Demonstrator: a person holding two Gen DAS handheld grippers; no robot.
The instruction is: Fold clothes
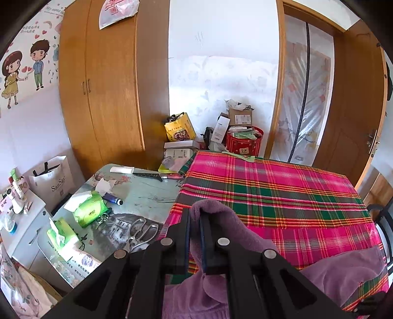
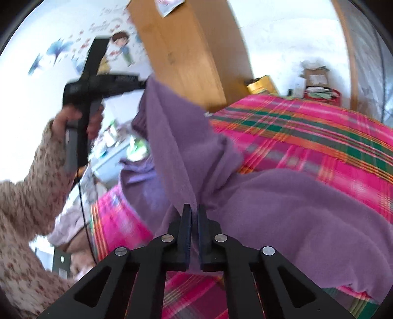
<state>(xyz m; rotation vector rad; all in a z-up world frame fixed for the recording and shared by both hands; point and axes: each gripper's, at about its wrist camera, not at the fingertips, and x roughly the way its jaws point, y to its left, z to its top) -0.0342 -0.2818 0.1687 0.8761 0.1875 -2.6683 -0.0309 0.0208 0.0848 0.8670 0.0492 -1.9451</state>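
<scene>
surface: table under pink-green plaid cloth (image 1: 282, 196) | item: soft purple fleece garment (image 2: 282, 208) partly lifted off cloth | left gripper (image 1: 194, 216) clamped on its raised fold | right gripper (image 2: 194, 211) pinched on its edge

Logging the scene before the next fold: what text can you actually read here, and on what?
"SanSay": white paper bag by the wall.
"My sweet": wall sticker, cut off at the edge.
Green tissue packs, yellow bag, cardboard box: print too small.
Right wrist view: too blurred.
</scene>
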